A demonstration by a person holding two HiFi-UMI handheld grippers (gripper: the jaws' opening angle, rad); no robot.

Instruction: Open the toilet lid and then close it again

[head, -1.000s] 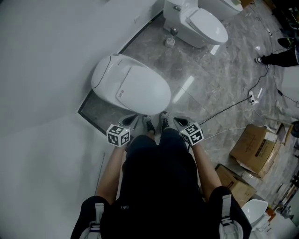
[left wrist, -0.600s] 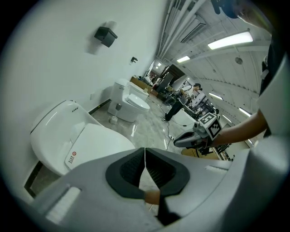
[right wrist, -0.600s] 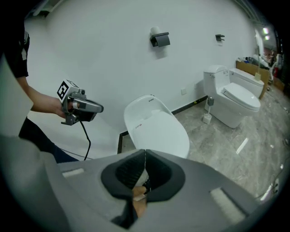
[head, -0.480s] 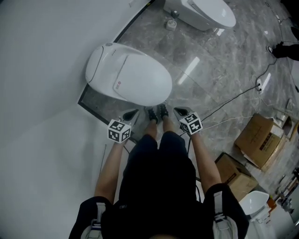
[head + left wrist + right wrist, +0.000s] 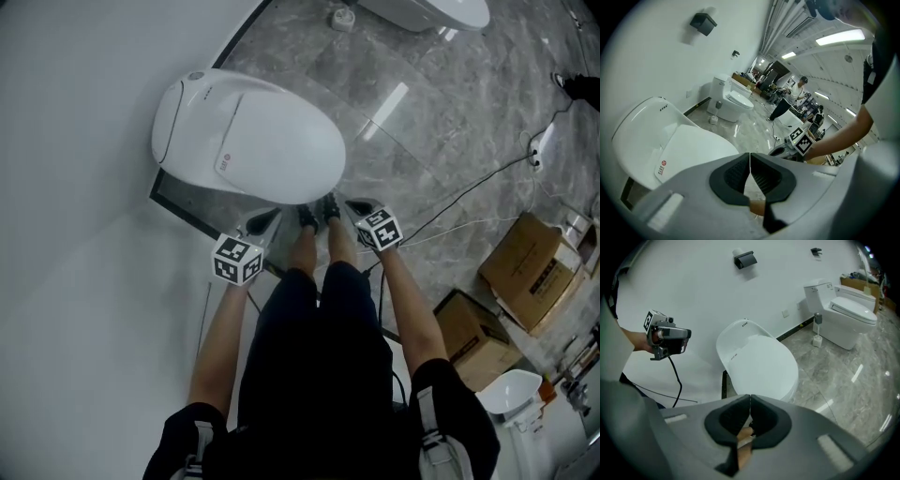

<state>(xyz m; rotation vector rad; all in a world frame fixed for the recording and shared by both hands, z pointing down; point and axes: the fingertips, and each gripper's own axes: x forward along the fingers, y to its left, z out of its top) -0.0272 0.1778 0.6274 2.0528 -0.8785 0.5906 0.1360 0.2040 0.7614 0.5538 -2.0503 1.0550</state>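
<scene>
The toilet lid lies shut at upper left against the wall, its long axis pointing lower right, with open floor to the right. The left gripper and right gripper, jaws pressed together and empty, flank its front edge.

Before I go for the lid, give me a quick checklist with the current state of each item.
1. The white oval toilet lid is down, ready to lift: ok.
2. The left gripper is empty: ok.
3. The right gripper is empty: ok.
4. Jaws are open enough to take the lid's edge: not ok, both pairs are shut.
5. Contact with the lid's front edge: not ok, both grippers are short of it.
</scene>
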